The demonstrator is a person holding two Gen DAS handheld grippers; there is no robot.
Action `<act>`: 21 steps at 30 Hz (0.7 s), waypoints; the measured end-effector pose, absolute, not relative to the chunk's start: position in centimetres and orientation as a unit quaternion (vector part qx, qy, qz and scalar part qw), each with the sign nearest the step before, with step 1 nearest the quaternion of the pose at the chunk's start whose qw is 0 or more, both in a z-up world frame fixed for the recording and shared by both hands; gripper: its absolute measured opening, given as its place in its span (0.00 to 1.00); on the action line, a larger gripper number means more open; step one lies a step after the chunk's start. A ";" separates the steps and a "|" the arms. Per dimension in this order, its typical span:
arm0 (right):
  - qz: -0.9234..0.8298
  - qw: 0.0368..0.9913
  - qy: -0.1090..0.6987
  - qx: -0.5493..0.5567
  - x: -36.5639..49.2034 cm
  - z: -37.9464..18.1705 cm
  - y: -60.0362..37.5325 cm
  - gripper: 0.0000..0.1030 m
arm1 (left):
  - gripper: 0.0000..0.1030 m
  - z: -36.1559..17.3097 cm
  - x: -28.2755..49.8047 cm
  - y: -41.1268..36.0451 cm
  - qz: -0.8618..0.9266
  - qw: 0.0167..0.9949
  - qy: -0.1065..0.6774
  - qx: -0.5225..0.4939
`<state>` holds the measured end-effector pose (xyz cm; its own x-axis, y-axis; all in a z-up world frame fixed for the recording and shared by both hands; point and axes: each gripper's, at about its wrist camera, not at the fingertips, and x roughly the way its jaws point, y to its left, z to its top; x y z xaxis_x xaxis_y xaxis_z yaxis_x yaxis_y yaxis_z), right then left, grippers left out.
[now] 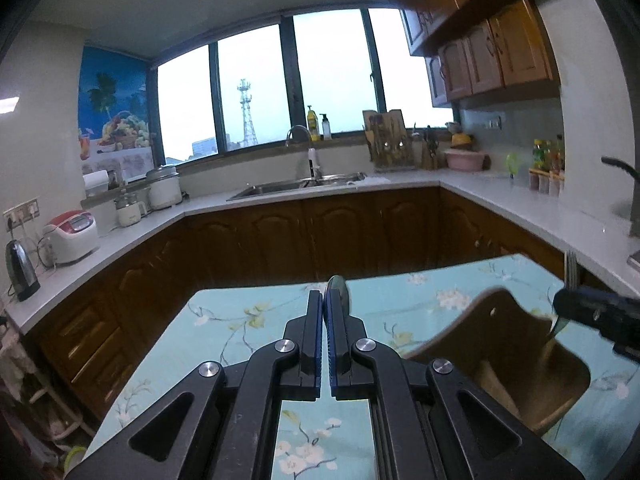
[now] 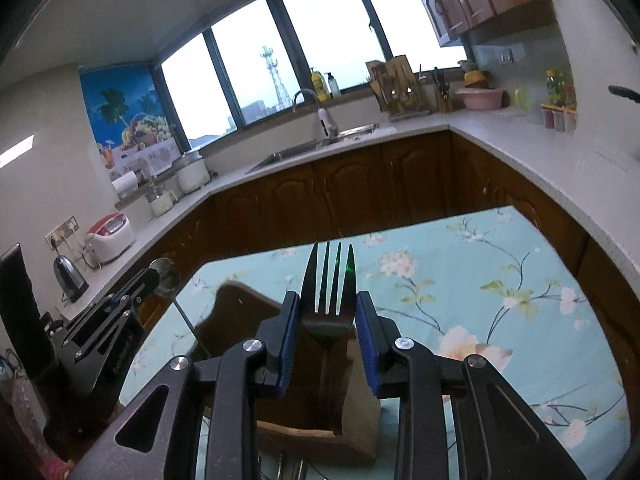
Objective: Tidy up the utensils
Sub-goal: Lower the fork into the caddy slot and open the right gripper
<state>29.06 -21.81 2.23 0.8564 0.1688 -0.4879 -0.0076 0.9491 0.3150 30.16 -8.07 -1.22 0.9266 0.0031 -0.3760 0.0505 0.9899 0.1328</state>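
Note:
My left gripper [image 1: 322, 300] is shut on a metal spoon [image 1: 338, 290], whose bowl sticks up past the fingertips; it also shows in the right wrist view [image 2: 164, 276] at the left. My right gripper [image 2: 328, 300] is shut on a metal fork [image 2: 329, 280], tines pointing up and away. It holds the fork above a wooden utensil holder [image 2: 240, 312] that stands on the floral tablecloth [image 2: 480, 280]. In the left wrist view the holder [image 1: 500, 344] is at the right, with the right gripper [image 1: 592, 312] and fork tines [image 1: 570, 268] over its far side.
The table sits in a U-shaped kitchen with brown cabinets [image 1: 320, 232]. The counter holds a sink [image 1: 296, 186], a rice cooker [image 1: 72, 232], a kettle [image 1: 20, 268], a knife block and utensil rack [image 1: 392, 144]. Some cutlery lies below the holder [image 2: 288, 468].

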 end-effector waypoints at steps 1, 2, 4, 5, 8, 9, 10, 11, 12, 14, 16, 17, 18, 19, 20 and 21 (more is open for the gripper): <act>0.046 0.951 0.263 0.153 29.1 2.1 -21.9 0.28 | 0.01 -1.0 30.2 -7.9 -0.016 0.979 0.193 0.068; 0.045 0.952 0.262 0.153 29.1 2.1 -22.0 0.28 | 0.01 -0.9 30.3 -7.8 -0.021 0.978 0.198 0.064; 0.046 0.951 0.263 0.157 29.1 2.1 -22.3 0.28 | 0.01 0.0 30.8 -7.2 -0.026 0.977 0.206 0.059; 0.045 0.950 0.264 0.159 29.1 2.2 -22.2 0.28 | 0.01 0.3 30.9 -7.0 -0.029 0.976 0.208 0.055; 0.046 0.949 0.266 0.161 29.1 2.2 -22.3 0.28 | 0.01 1.2 31.7 -6.2 -0.036 0.975 0.214 0.045; 0.048 0.949 0.267 0.163 29.2 2.2 -22.4 0.28 | 0.01 1.3 31.9 -5.8 -0.040 0.975 0.215 0.040; 0.048 0.948 0.268 0.165 29.2 2.2 -22.5 0.28 | 0.01 1.5 32.0 -5.4 -0.045 0.975 0.217 0.034; 0.048 0.948 0.268 0.166 29.3 2.1 -22.6 0.28 | 0.02 1.5 32.2 -5.0 -0.048 0.974 0.218 0.031; 0.049 0.947 0.269 0.168 29.2 2.1 -22.8 0.28 | 0.02 1.7 32.3 -4.7 -0.050 0.974 0.220 0.029; 0.052 0.945 0.271 0.173 29.2 2.0 -23.1 0.31 | 0.02 1.7 32.5 -4.1 -0.052 0.973 0.221 0.027; 0.056 0.944 0.273 0.179 29.2 1.9 -23.3 0.31 | 0.02 1.8 32.8 -3.8 -0.053 0.974 0.221 0.023; 0.056 0.944 0.273 0.179 29.2 1.8 -23.3 0.31 | 0.02 1.9 32.8 -3.7 -0.052 0.973 0.222 0.024; 0.056 0.944 0.272 0.179 29.3 1.9 -23.4 0.31 | 0.02 2.0 32.8 -3.7 -0.051 0.974 0.220 0.023; 0.059 0.944 0.271 0.180 29.2 1.9 -23.4 0.31 | 0.02 2.0 32.9 -3.6 -0.051 0.974 0.220 0.023; 0.060 0.943 0.271 0.182 29.2 1.9 -23.4 0.31 | 0.04 2.3 33.0 -3.4 -0.052 0.974 0.221 0.023; 0.061 0.943 0.271 0.182 29.1 1.9 -23.4 0.31 | 0.04 2.2 33.0 -3.5 -0.051 0.974 0.218 0.020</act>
<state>29.08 -23.35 1.91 0.8457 0.2135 -0.4891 -0.0162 0.9263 0.3764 33.01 -3.51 2.19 0.8993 -0.0911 -0.4278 0.1088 0.9939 0.0170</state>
